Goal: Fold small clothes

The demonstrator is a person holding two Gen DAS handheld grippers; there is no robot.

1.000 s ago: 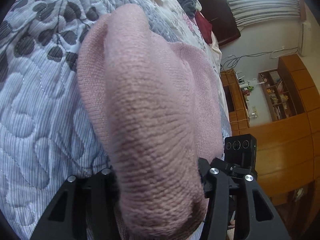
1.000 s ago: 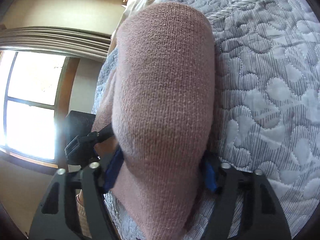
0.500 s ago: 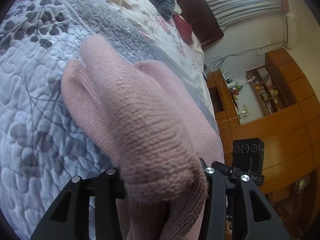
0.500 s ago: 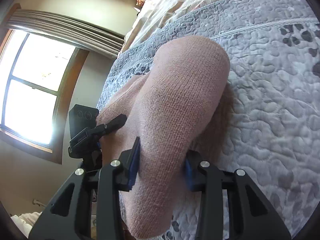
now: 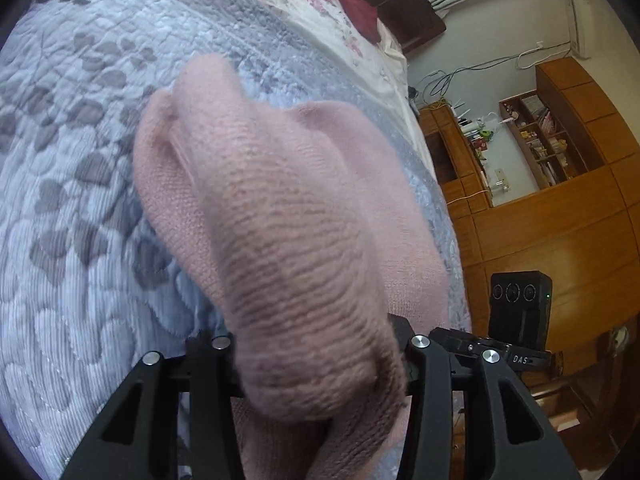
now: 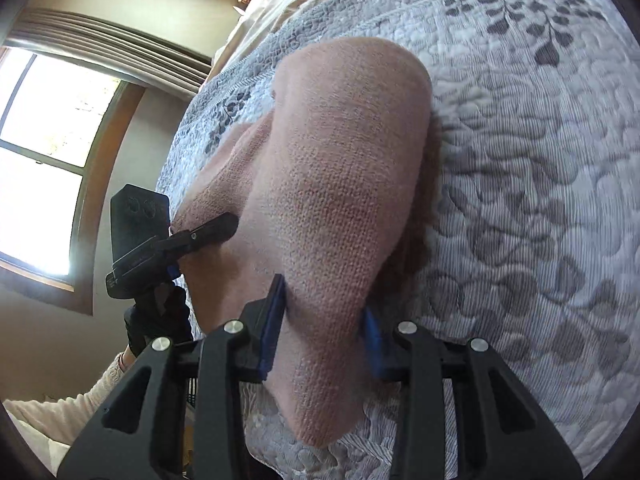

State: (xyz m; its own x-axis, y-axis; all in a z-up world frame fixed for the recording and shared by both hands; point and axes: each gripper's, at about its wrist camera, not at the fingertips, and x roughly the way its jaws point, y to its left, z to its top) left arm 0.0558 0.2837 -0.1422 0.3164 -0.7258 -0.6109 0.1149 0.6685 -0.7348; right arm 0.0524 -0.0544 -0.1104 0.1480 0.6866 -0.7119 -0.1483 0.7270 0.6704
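A pink knitted garment [image 5: 296, 216] lies on a quilted grey-and-white bedspread [image 5: 76, 208] printed with grey leaves, and both grippers have hold of it. In the left wrist view the left gripper [image 5: 320, 356] is closed on a thick bunched fold of the knit, which bulges up between its 2 black fingers [image 5: 424, 364] and stretches away from the camera as a raised ridge; the rest of the garment spreads flat on the bedspread to the right of that ridge. Just beyond the right finger in this view sits the other gripper's black camera block [image 5: 520, 308], close to the garment's near edge. In the right wrist view the right gripper [image 6: 324, 340] pinches another fold of the same garment [image 6: 344, 184] between its blue pads [image 6: 274, 320], the jaws drawn in against the cloth; the held fold rises in a rounded hump above the bedspread [image 6: 540, 208], and a loose flap hangs down below the fingers. To the left in that view the left gripper [image 6: 208, 232] bites the garment's far edge, gripped by a hand in a black glove [image 6: 160, 320] with a cream knitted sleeve [image 6: 80, 396] below it. Behind are a bright window [image 6: 44, 152], wooden cabinets and shelves [image 5: 560, 208], and a floral sheet [image 5: 320, 4] at the far end of the bed.
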